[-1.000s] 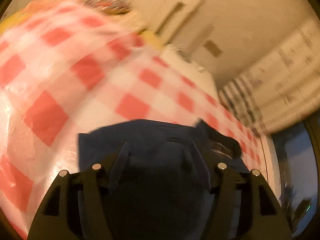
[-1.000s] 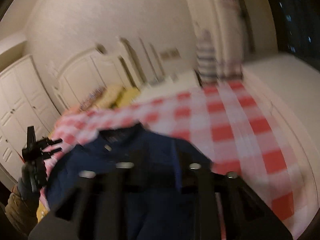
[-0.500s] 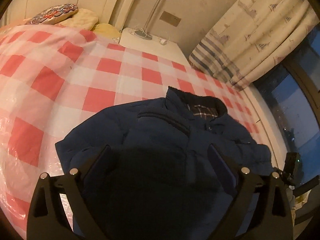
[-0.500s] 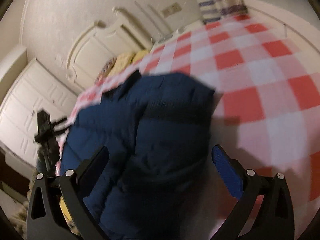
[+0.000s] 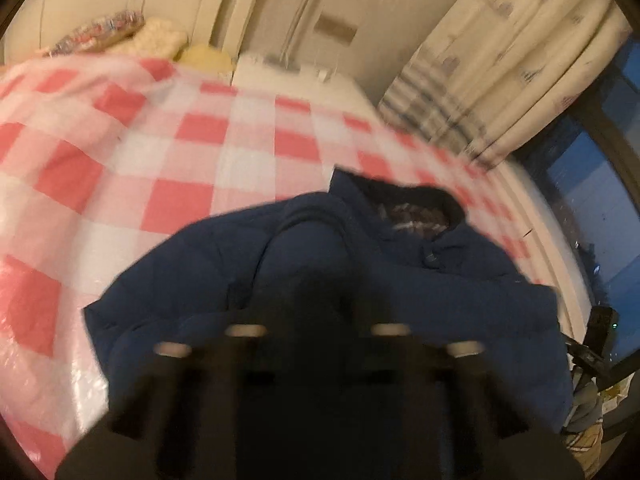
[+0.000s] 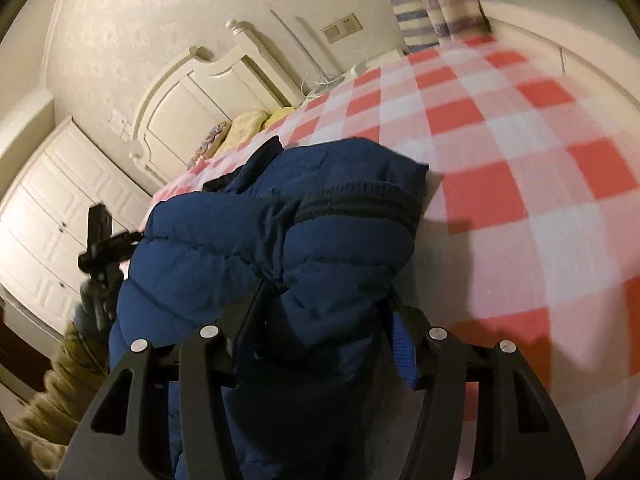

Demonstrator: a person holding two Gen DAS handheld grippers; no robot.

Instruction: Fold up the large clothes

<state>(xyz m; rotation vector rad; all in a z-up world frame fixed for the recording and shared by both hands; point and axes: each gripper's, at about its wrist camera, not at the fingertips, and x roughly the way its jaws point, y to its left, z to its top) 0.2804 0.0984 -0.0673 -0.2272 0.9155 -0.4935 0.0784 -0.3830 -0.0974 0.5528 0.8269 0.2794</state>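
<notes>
Nearest the right wrist camera, the right hand-held gripper [image 6: 324, 312] has just closed its jaws onto a puffy fold of the navy jacket [image 6: 280, 240]. The left hand-held gripper [image 5: 320, 312], blurred, has just narrowed fully against the same jacket, which lies on the red-checked bed [image 5: 168, 152]. Beyond stand pillows [image 5: 160, 40] and a curtain [image 5: 500, 60].

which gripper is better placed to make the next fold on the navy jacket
Probably right: the right gripper already pinches a padded fold of the navy jacket; the left gripper is blurred, shut over dark fabric.
</notes>
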